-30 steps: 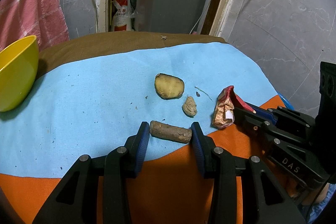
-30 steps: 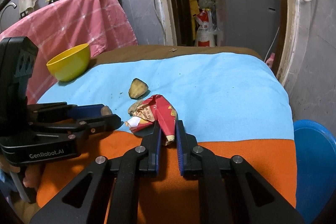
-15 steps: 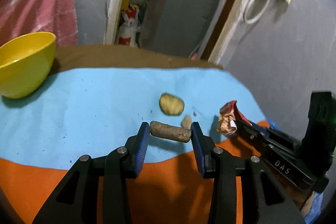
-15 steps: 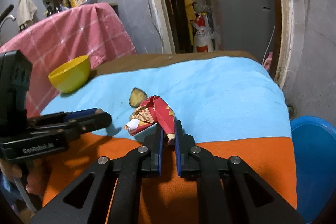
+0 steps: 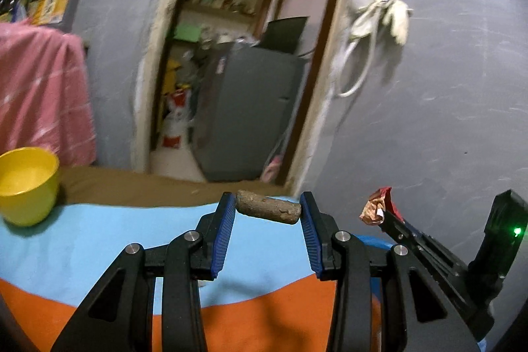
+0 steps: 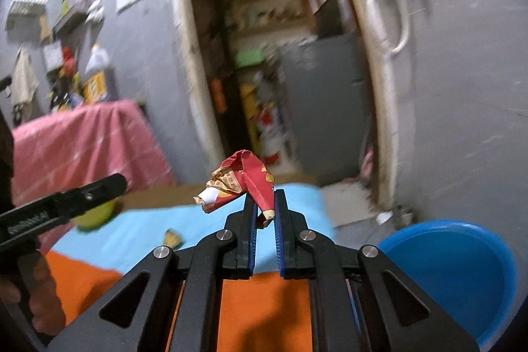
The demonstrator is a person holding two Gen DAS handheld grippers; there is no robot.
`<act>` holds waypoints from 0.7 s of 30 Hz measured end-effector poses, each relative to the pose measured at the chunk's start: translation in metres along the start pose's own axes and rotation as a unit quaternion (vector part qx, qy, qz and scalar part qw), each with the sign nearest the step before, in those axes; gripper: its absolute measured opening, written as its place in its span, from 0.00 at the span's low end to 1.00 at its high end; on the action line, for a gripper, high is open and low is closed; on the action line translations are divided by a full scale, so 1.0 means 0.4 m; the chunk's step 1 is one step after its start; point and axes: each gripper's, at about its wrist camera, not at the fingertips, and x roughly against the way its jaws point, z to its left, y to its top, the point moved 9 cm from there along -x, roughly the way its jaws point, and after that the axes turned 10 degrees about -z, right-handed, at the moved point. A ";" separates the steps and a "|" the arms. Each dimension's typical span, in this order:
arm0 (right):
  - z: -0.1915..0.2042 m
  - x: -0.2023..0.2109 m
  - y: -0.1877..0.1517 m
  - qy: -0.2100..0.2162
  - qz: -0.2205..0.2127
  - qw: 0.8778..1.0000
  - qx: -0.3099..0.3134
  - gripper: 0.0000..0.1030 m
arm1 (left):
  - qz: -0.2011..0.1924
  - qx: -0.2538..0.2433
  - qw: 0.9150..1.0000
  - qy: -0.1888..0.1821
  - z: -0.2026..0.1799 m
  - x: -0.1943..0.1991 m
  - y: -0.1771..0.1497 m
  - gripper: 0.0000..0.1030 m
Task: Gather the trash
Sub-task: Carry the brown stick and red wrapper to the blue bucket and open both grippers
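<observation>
The left gripper [image 5: 268, 209] pinches a brown stub [image 5: 268, 210] crosswise between its blue pads [image 5: 226, 221], one pad on each end, and the stub hangs in the air above the table with nothing under it but cloth. The right gripper [image 6: 264, 213] has its jaws nearly pressed together on the lower tail of a crumpled red wrapper [image 6: 242, 182], whose bulk stands up and to the left of the fingertips, clear of the table.

In the left wrist view the right gripper [image 5: 384, 213] shows at the right with the wrapper at its tip, beside the left one but apart from it. In the right wrist view one black finger of the left gripper [image 6: 99, 188] reaches in from the left edge.

Below both lies a light blue cloth [image 5: 99, 240] over an orange cloth [image 6: 264, 305] at the near side, with a brown strip [image 5: 132, 187] along the far edge. A yellow bowl [image 5: 24, 183] stands at the far left of the table, well apart from both grippers. A small yellowish scrap [image 6: 173, 238] lies on the blue cloth left of the right gripper.

Off the table's right edge, lower down, sits a blue tub [image 6: 455, 272], its mouth open upward and the air above it unobstructed. Beyond the far edge are the grey wall [image 5: 429, 121] and an open doorway [image 5: 237, 88].
</observation>
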 end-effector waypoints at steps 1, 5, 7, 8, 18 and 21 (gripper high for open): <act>-0.019 0.010 0.009 -0.012 -0.008 1.000 0.000 0.08 | -0.001 0.001 1.000 -0.010 -0.029 -0.010 0.002 0.34; -0.114 0.048 0.034 -0.067 -0.029 0.997 0.002 0.08 | 0.009 0.003 0.999 -0.046 -0.127 -0.061 -0.006 0.34; -0.158 0.057 0.035 -0.089 -0.027 0.996 -0.004 0.08 | 0.022 0.003 0.998 -0.061 -0.167 -0.093 -0.021 0.34; -0.187 0.062 0.033 -0.105 -0.024 0.994 -0.009 0.08 | 0.033 0.002 0.997 -0.070 -0.195 -0.112 -0.035 0.34; -0.372 0.063 -0.035 -0.194 0.046 0.977 -0.072 0.08 | 0.167 0.018 0.979 -0.115 -0.353 -0.270 -0.192 0.34; -0.411 0.059 -0.066 -0.205 0.073 0.972 -0.093 0.09 | 0.203 0.031 0.972 -0.114 -0.364 -0.310 -0.233 0.34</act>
